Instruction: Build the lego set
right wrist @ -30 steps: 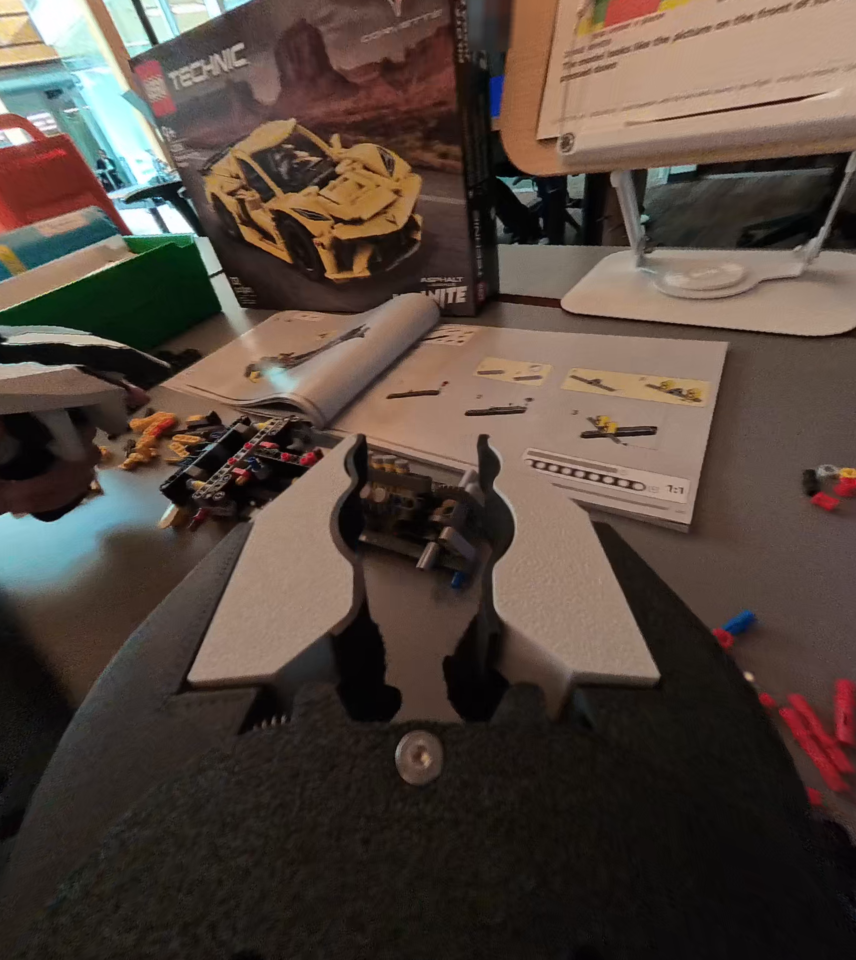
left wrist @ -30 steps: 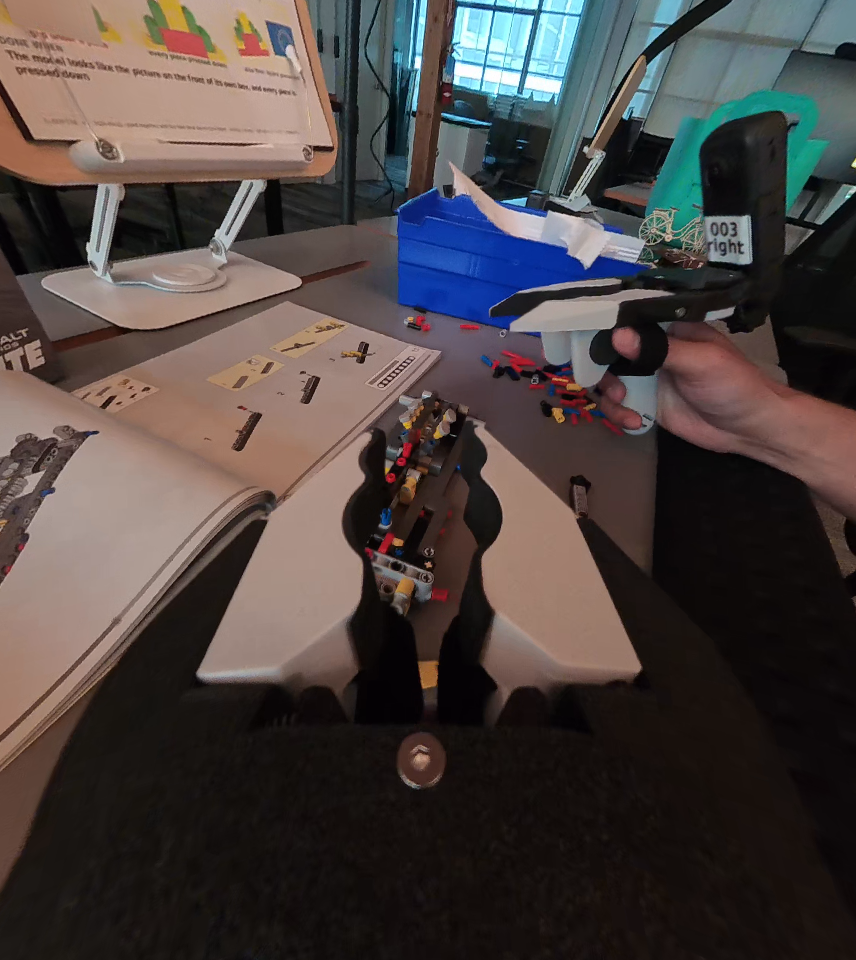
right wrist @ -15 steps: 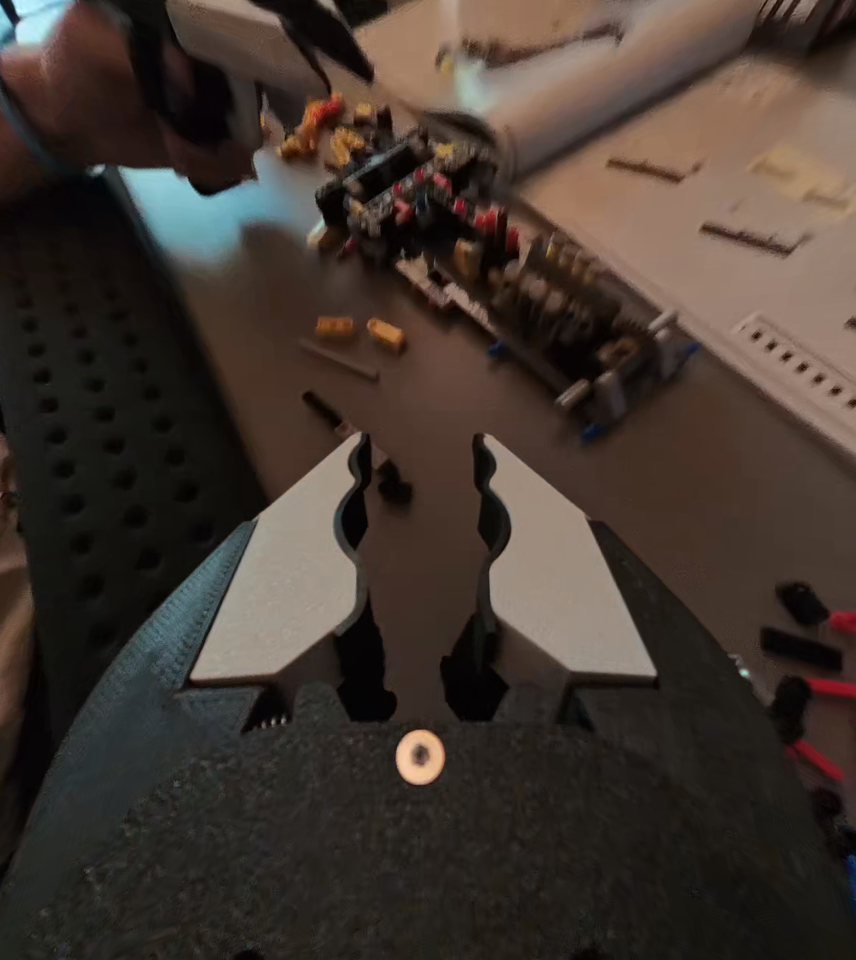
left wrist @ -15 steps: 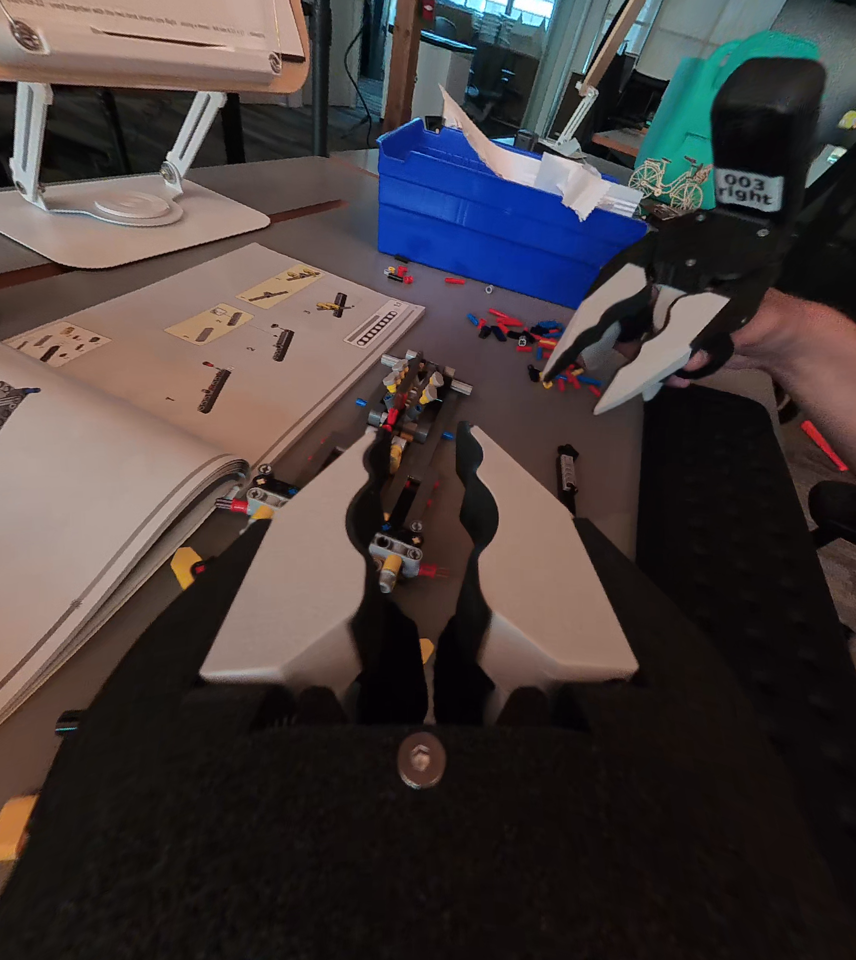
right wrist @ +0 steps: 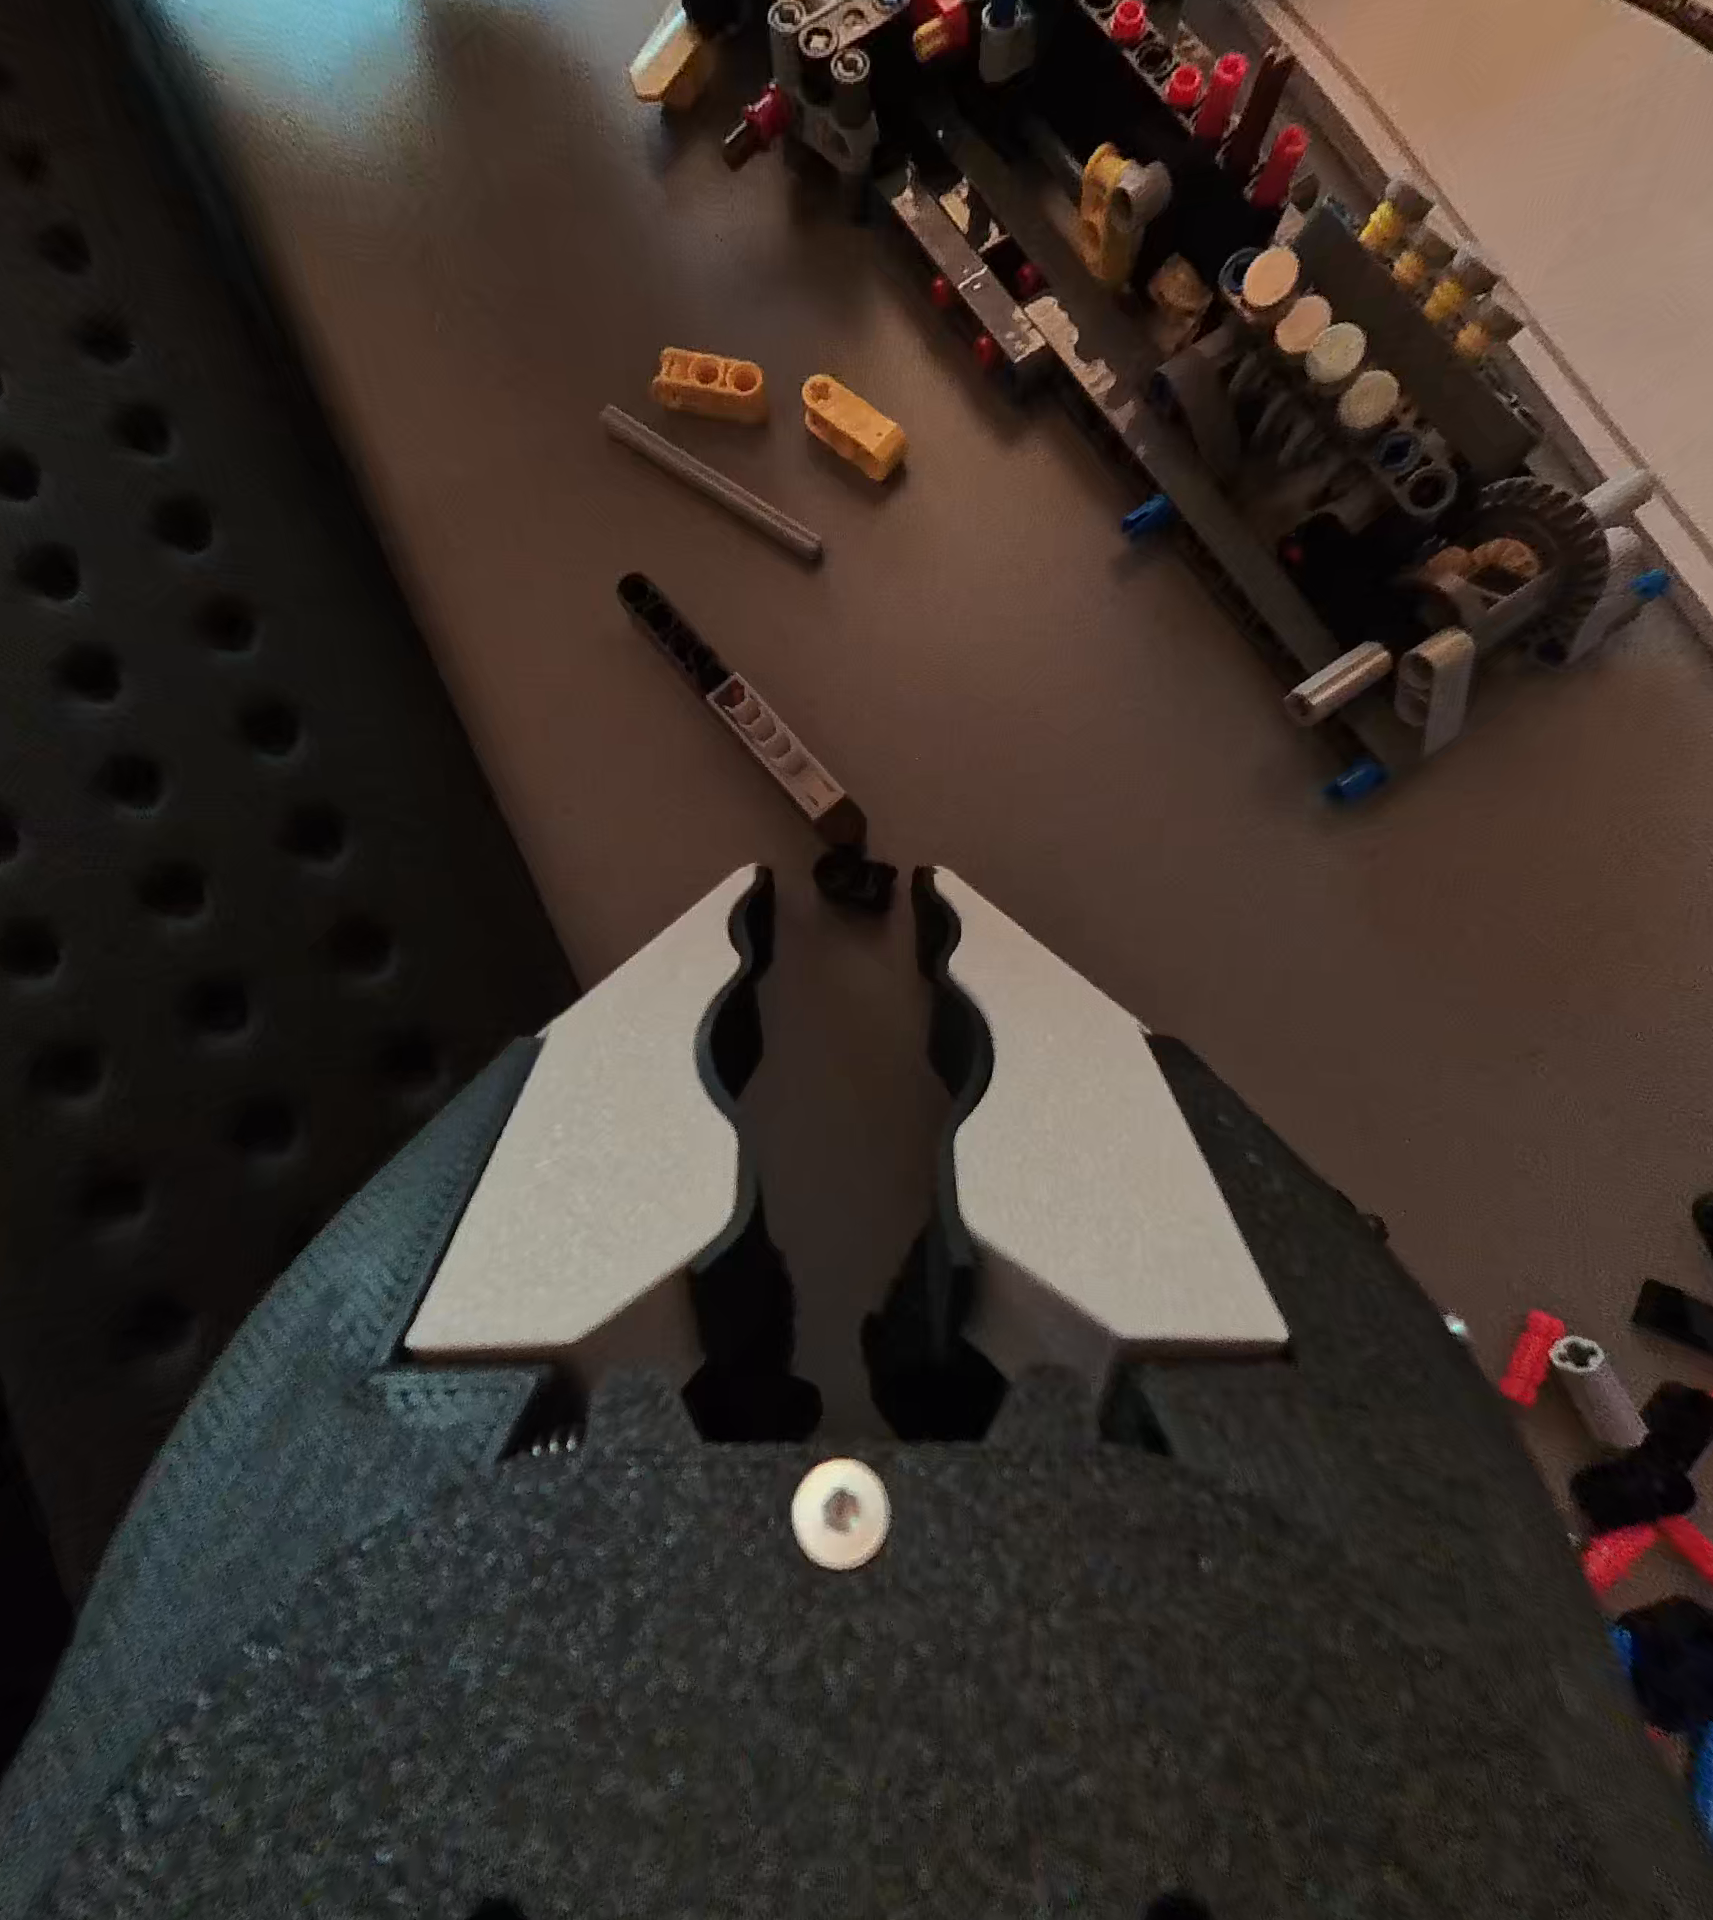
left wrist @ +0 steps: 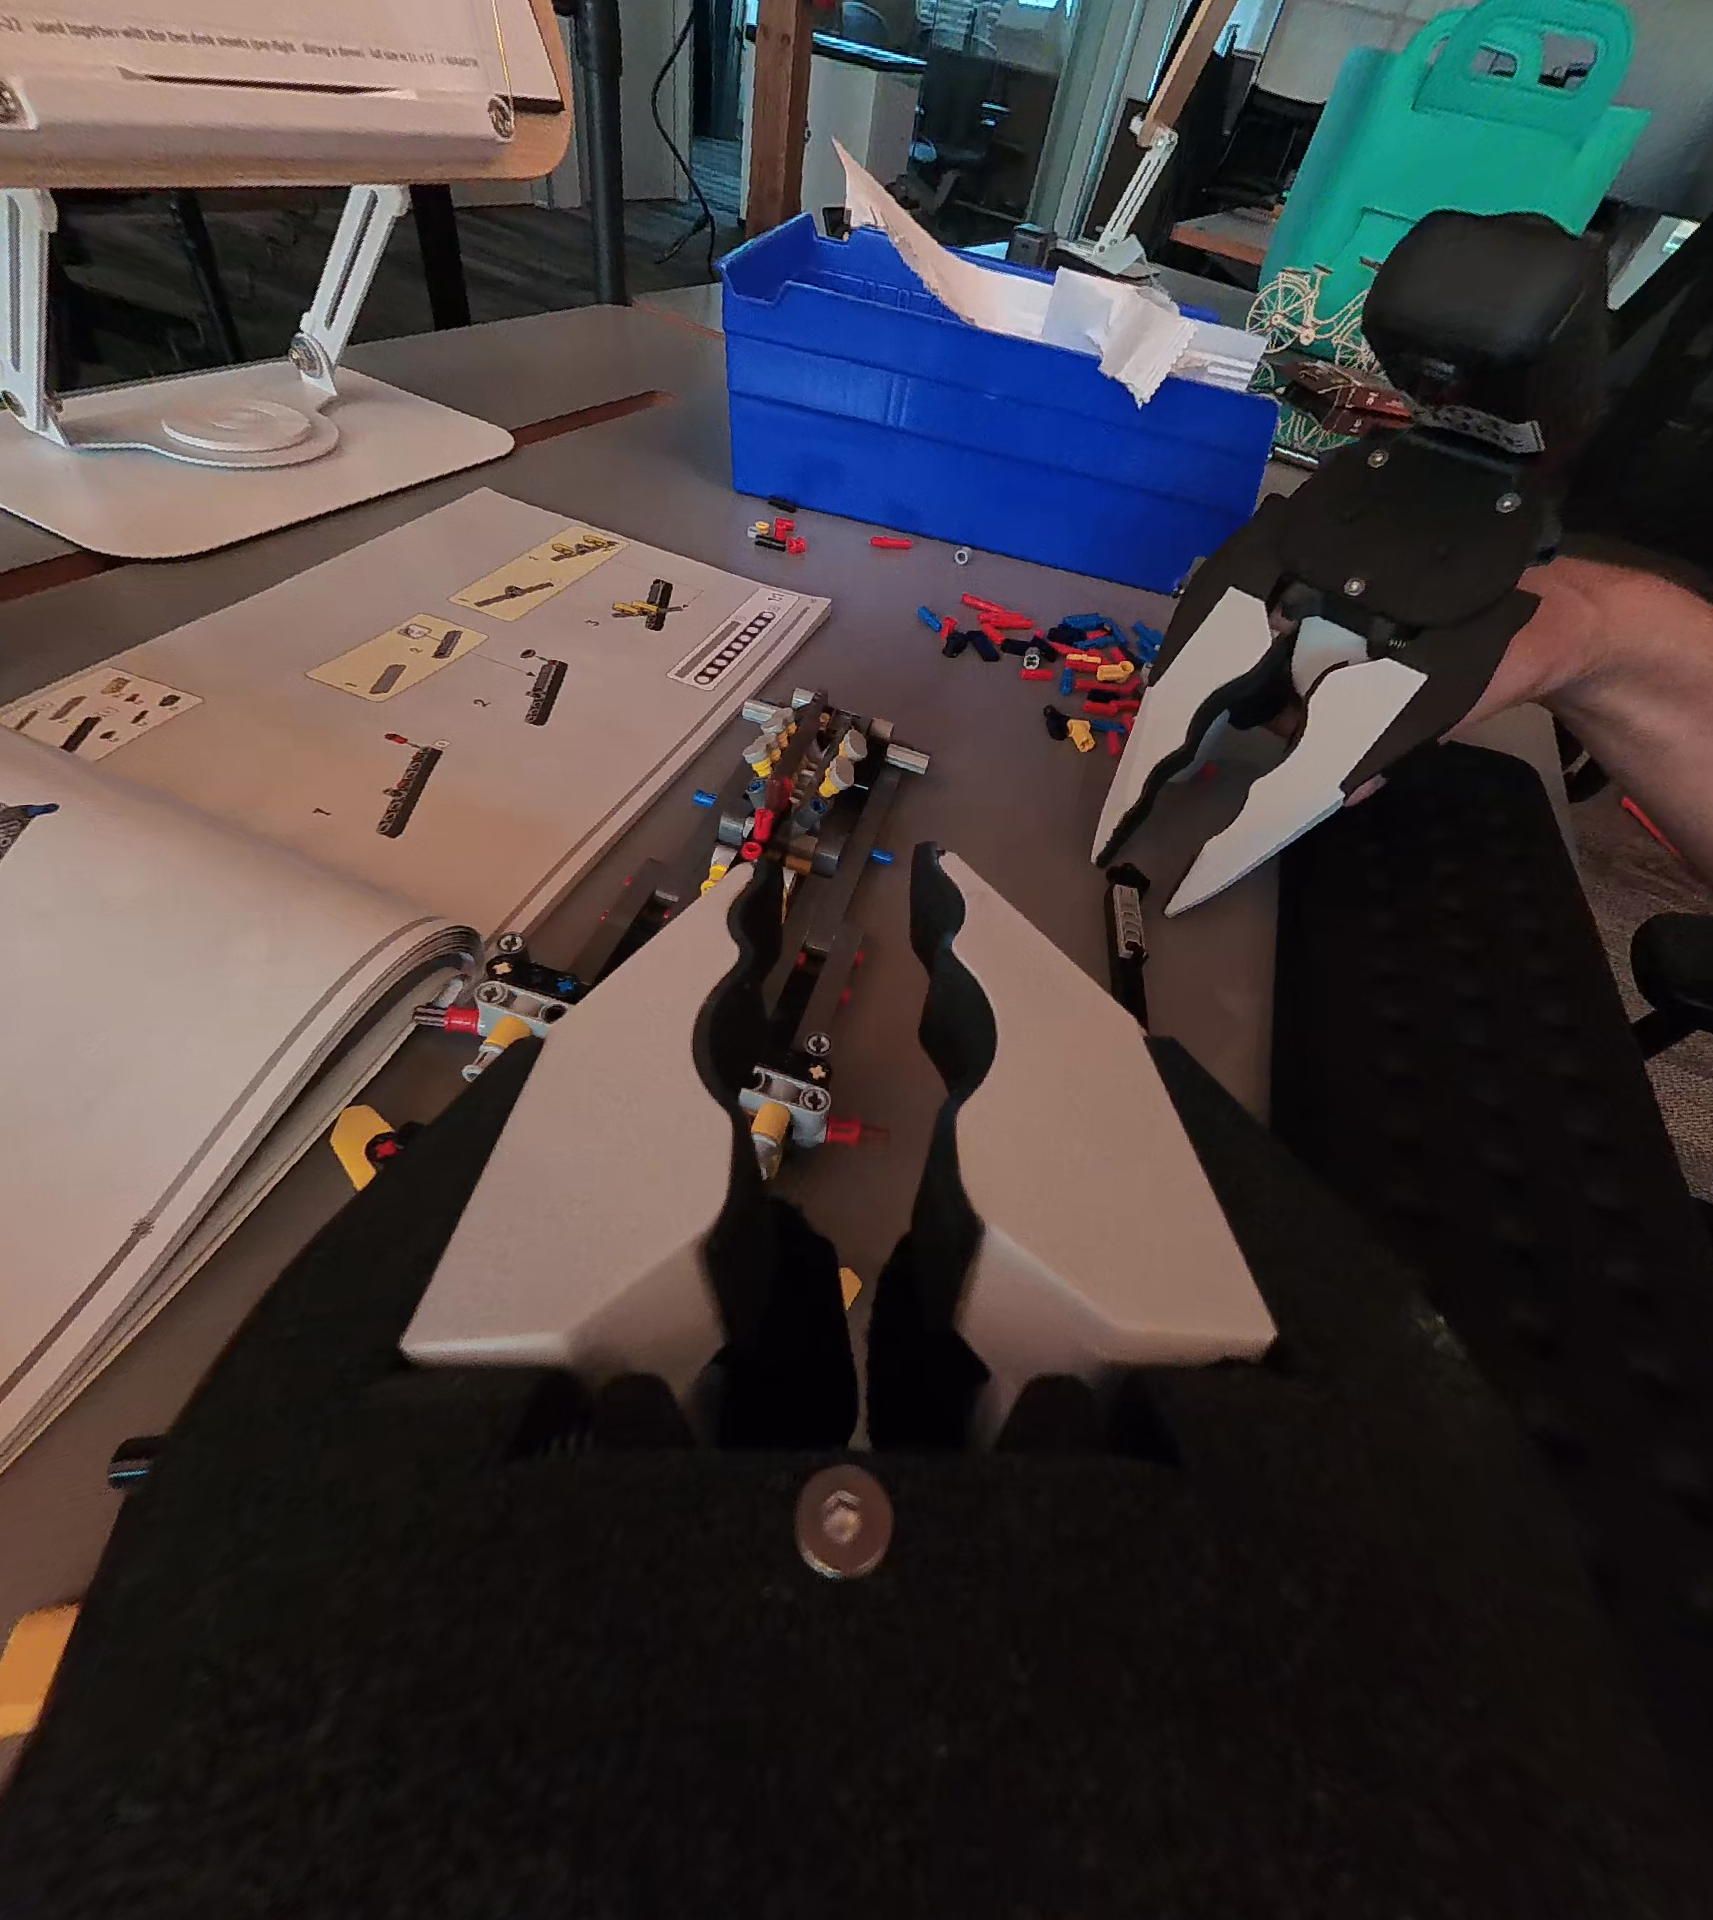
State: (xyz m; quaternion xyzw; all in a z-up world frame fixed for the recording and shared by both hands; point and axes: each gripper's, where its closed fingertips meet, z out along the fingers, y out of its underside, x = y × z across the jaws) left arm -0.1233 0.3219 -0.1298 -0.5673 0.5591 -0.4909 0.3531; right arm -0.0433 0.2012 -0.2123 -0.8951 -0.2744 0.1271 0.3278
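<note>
Left wrist view, progress: I judge the build partly done; a long dark-grey plastic chassis frame studded with red, yellow and blue pins (left wrist: 810,821) lies on the grey surface (left wrist: 623,416), beside the open white instruction booklet (left wrist: 332,790).
Left wrist view, remaining: a scatter of loose red, blue and black pins (left wrist: 1049,655) before the blue plastic bin (left wrist: 935,426) awaits fitting.
Left wrist view, pose: my left hand-held gripper (left wrist: 836,868) hovers low over the frame's near end, jaws parted narrowly, holding nothing.
Right wrist view, target: a short black-and-white perforated beam (right wrist: 738,707) lies apart from the frame (right wrist: 1247,364), a small black connector (right wrist: 857,881) at its tip.
Right wrist view, pose: my right hand-held gripper (right wrist: 839,883) points steeply down, jaws narrowly apart, empty, flanking the connector.
Right wrist view, spares: two yellow connectors (right wrist: 779,405) and a grey axle (right wrist: 712,483) lie nearby.
</note>
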